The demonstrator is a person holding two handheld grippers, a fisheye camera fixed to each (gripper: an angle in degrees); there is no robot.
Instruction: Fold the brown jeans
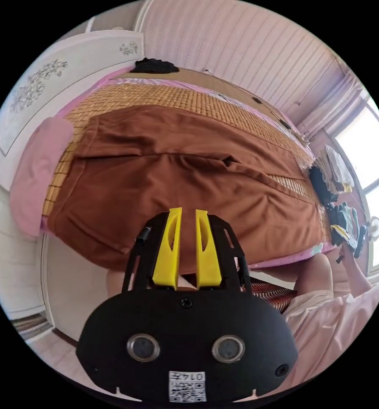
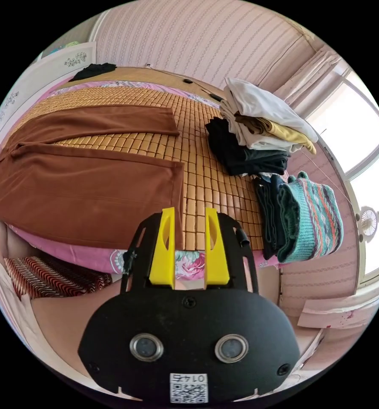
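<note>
You are working in a bedroom of a home

You have a bed [image 2: 206, 170] in front of you, covered with a woven bamboo mat over a pink flowered sheet [image 2: 185, 257], with a pink pillow [image 1: 38, 179] at one end and a white headboard [image 1: 49, 81] painted with flowers. Striped pink wallpaper [image 2: 198, 38] lines the wall behind it, stacks of folded clothes [image 2: 257, 128] sit on the mat, and a bright curtained window [image 2: 364, 140] stands to one side
</note>
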